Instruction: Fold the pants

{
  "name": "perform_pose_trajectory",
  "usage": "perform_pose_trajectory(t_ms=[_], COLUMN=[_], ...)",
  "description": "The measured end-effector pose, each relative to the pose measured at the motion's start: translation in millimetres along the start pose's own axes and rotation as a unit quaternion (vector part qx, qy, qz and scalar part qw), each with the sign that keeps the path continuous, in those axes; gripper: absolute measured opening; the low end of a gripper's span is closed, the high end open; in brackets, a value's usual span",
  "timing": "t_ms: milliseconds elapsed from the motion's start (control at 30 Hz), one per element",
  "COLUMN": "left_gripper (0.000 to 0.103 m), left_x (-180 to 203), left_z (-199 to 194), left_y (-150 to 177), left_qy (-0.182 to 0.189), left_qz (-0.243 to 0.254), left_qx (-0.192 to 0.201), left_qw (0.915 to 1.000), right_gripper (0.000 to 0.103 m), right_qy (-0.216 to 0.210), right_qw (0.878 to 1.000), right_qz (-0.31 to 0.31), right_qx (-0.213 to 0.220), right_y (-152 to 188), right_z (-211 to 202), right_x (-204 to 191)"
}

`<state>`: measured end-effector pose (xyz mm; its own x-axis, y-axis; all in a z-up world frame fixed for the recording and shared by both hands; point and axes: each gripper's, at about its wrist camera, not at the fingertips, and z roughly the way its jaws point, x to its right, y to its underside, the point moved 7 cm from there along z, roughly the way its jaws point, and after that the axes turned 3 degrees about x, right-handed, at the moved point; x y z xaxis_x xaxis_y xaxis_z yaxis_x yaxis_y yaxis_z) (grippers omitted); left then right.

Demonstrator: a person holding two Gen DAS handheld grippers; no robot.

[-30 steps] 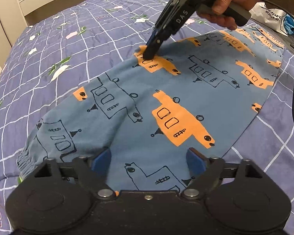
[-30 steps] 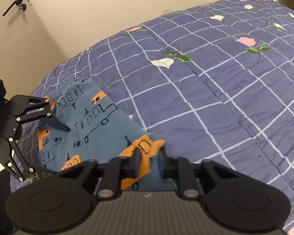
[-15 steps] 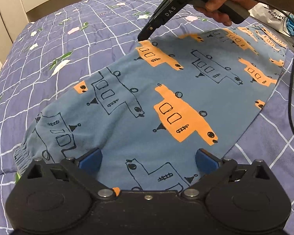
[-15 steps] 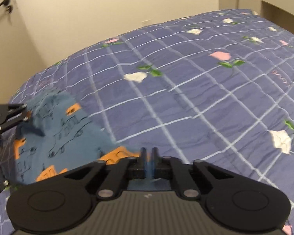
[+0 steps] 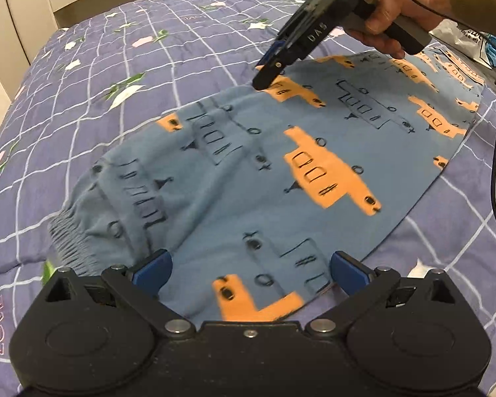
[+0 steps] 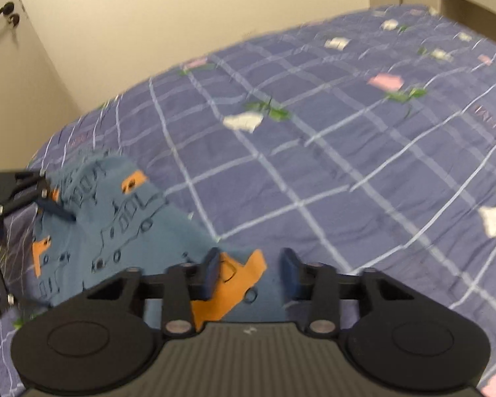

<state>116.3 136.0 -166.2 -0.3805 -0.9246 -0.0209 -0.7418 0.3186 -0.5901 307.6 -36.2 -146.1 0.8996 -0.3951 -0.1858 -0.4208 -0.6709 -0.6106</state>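
The pants (image 5: 281, 178) lie lengthwise between the wide-open left gripper (image 5: 248, 268) at the cuff end and the right gripper (image 6: 251, 271), fingers parted and empty, at the far edge.

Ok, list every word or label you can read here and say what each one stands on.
"DAS": on the right gripper body.
"LOVE": pink, sideways, on the bedspread.
Print on the plastic bag: too small to read.
Pink words on the bedspread in the right wrist view: blurred, unreadable.

The left tongs (image 5: 249, 269) sit low with blue pads spread wide. The right tongs (image 6: 251, 269), gripped by the right hand (image 5: 385, 16), angle downward, pads parted.
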Motion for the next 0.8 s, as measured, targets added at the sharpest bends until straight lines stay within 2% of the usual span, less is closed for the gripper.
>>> perform_pose_trajectory(t_ms=[67,100,133,167,233,267,333,400,433,467,500,567,667,733,800], left_gripper=[0.102,0.102,0.102,0.102,0.099,0.099,0.102,0.102,0.102,0.102,0.102,0.094,0.093,0.099,0.099], left_x=[-7,-11,-16,-18,-17,-15,-13,-22,-27,-35,-43,-61,-65,-61,-53], left_z=[-3,-4,-4,-5,-13,-21,-34,-30,-24,-14,-4,13,9,2,-3], left_y=[1,1,2,3,-2,-8,-22,-38,-41,-43,-42,-37,-38,-42,-47], left_qy=[-0.005,-0.008,-0.01,-0.006,-0.008,-0.003,0.02,0.026,0.024,0.024,0.02,-0.001,-0.002,-0.023,-0.032], left_qz=[-0.002,-0.005,-0.014,-0.026,-0.033,-0.029,-0.034,-0.051,-0.057,-0.067,-0.076,-0.089,-0.088,-0.082,-0.073], left_qx=[0.002,0.004,0.006,0.006,0.016,0.034,0.076,0.094,0.091,0.082,0.069,0.043,0.051,0.06,0.069], left_qw=[1.0,1.0,0.9998,0.9996,0.9993,0.999,0.9963,0.9939,0.9939,0.9941,0.9945,0.9951,0.9948,0.9946,0.9944], right_gripper=[0.011,0.01,0.002,0.0,0.001,0.005,0.012,0.056,0.059,0.057,0.057,0.056,0.054,0.054,0.056], right_qy=[0.008,0.016,0.03,0.046,0.039,0.04,0.031,0.006,-0.008,-0.021,-0.036,-0.04,0.003,0.049,0.077], right_qw=[1.0,1.0,0.999,0.998,0.999,0.999,0.997,0.993,0.992,0.992,0.993,0.996,0.999,0.997,0.993], right_qz=[-0.011,-0.008,-0.006,-0.002,0.016,0.016,0.017,0.026,0.024,0.022,0.023,0.022,0.017,0.016,0.042], right_qx=[0.01,0.019,0.032,0.038,0.016,0.017,0.066,0.111,0.121,0.119,0.109,0.081,0.05,0.056,0.08], right_y=[0,-3,-7,-8,-4,-3,-12,-16,-13,-8,0,21,62,90,114], right_z=[-1,-4,-6,-8,-2,-3,-17,-33,-37,-37,-35,-28,-32,-54,-86], right_x=[0,2,5,8,12,11,-1,-17,-27,-36,-44,-52,-47,-40,-31])
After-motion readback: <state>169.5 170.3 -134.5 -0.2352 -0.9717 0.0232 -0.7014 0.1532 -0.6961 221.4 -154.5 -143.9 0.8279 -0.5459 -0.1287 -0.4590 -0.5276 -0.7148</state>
